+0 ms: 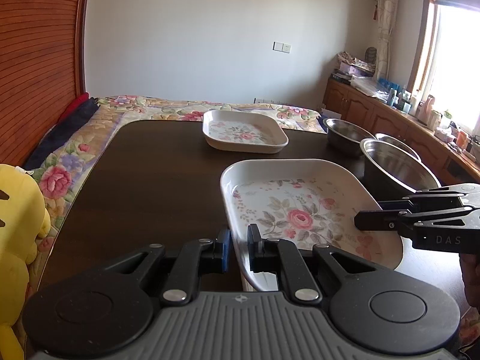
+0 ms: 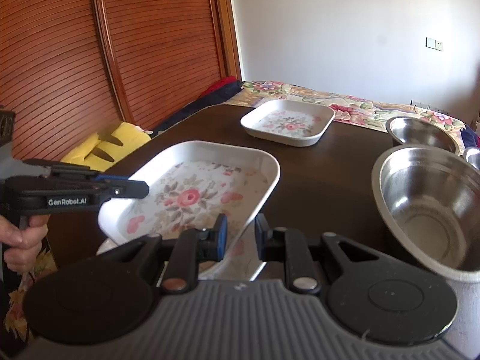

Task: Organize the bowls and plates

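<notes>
Floral plate, left gripper marked GenRobot.AI

Your third steel bowl is cut off by the right wrist view's edge; a second plate beneath the raised floral plate stays mostly hidden from you.

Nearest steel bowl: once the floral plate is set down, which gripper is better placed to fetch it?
Right. The steel bowl sits just beside the right gripper; the left gripper grips the floral plate's opposite rim, so the plate lies between it and the bowl.
</notes>
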Demonstrator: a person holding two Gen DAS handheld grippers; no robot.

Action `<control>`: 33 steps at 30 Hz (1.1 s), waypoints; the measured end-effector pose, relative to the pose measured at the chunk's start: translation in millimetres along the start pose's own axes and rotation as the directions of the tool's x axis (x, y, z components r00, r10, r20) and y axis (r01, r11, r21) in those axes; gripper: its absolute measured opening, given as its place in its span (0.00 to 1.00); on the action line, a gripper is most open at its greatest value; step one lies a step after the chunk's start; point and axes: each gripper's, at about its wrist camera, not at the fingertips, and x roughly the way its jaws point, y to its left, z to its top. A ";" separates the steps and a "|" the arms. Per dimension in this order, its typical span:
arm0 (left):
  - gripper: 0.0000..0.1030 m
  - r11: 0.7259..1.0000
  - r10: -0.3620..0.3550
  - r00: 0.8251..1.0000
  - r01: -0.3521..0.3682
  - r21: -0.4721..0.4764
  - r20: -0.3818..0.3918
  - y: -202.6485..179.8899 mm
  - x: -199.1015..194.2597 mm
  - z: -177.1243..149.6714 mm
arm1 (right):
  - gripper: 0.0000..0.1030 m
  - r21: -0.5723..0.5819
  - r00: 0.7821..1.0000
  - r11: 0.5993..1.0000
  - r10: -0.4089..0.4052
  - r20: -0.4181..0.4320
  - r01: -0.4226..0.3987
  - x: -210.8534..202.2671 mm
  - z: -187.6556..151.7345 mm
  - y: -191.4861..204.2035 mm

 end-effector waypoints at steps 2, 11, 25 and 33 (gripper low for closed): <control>0.11 1.000 -0.003 1.000 0.003 0.006 -0.002 -2.9 -1.3 -1.7 | 0.21 -0.004 1.000 1.000 -0.003 0.003 0.003 -3.8 -3.8 1.1; 0.11 1.000 -0.017 1.000 0.017 0.019 -0.013 -13.7 -7.4 -12.6 | 0.21 -0.010 1.000 1.000 -0.011 -0.010 0.011 -15.3 -15.1 3.5; 0.11 1.000 -0.004 1.000 0.004 0.025 -0.025 -16.1 -8.2 -19.2 | 0.23 -0.028 1.000 1.000 0.002 -0.017 -0.002 -20.3 -25.1 8.4; 0.12 1.000 0.008 1.000 -0.008 0.028 -0.027 -17.0 -6.8 -19.7 | 0.24 -0.045 1.000 0.999 0.000 -0.031 -0.001 -18.6 -22.9 8.0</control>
